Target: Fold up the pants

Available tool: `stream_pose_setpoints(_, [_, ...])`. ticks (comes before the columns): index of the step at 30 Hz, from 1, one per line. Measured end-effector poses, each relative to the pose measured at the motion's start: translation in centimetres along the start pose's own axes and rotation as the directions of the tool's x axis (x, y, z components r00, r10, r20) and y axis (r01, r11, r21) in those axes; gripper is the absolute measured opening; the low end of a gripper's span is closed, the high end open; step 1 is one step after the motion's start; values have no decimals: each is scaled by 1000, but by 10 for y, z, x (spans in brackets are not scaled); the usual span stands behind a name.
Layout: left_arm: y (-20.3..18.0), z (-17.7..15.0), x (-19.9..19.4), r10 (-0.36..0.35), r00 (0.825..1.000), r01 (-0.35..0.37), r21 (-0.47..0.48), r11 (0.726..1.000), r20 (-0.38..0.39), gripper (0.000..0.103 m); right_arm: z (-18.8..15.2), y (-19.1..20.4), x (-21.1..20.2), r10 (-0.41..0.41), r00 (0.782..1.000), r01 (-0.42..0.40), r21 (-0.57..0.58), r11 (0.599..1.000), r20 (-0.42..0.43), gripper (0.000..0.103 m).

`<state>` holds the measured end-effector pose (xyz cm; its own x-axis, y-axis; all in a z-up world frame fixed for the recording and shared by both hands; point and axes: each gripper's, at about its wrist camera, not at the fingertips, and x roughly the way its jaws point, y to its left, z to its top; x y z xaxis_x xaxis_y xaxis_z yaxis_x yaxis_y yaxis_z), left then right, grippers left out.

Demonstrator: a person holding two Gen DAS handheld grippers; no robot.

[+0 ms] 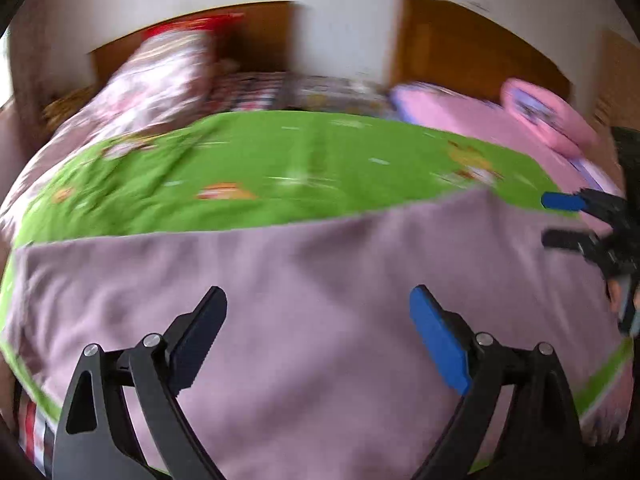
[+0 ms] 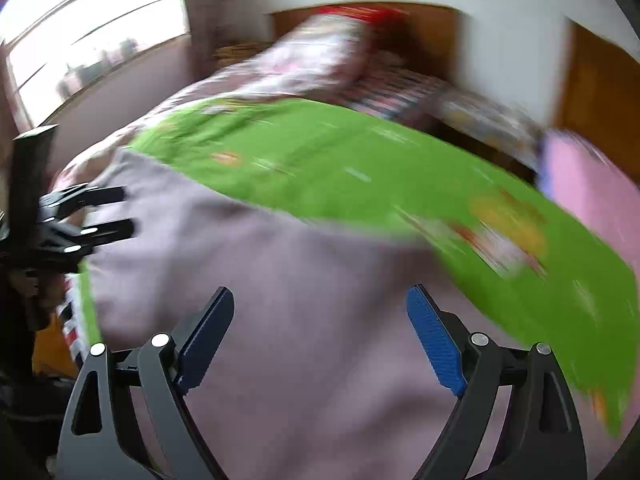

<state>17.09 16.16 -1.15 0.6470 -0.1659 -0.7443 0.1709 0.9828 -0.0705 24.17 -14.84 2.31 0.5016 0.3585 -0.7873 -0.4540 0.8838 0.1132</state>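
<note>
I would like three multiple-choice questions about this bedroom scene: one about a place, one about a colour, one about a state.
1. Where do the pants lie?
A. on the green sheet
B. on the floor
C. over a chair

2. What colour are the pants?
A. dark blue
B. pale mauve-pink
C. black

3. How do the jaws of the left gripper and the right gripper stand?
A. both open, holding nothing
B. both shut on the cloth
C. one open, one shut

Answers:
1 A: the green sheet shows past the far edge of the pants.
2 B: the cloth is a dull pinkish mauve in both wrist views.
3 A: each wrist view shows a wide gap between its own fingers, with no cloth pinched.
</note>
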Motion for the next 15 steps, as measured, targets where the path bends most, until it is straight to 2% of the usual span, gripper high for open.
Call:
stream_pose_setpoints(2, [-23,-7,2,-70,997,70,31,997,-17,93,-34,-41,-22,-79,997,80,108,991,-20,85])
stream_pose_setpoints(3, [-34,-11,7,-92,995,94,52,994,-31,93,-50,-56,-33,-88,996,91,143,986,-24,85])
stream_pose_setpoints(5, [-43,-19,18,-62,996,68,91,994,-68,93,-81,-72,-42,-118,992,125,176,976,-52,85])
stream_pose_setpoints(8, [-42,-31,48,10,989,5,101,995,-148,93,-129,-80,-39,-200,967,216,91,972,-158,85])
stream_pose_setpoints(9, [-40,-34,53,20,989,-5,100,995,-150,98,-142,-81,-49,-181,977,190,80,979,-109,85])
stream_pose_setpoints(11, [-36,-35,55,16,991,-2,103,995,-135,102,-158,-92,-65,-138,986,149,117,982,-92,83])
stream_pose_setpoints(15, [-41,-33,53,61,985,-45,107,993,-159,102,-163,-88,-91,-188,981,192,97,977,-50,83])
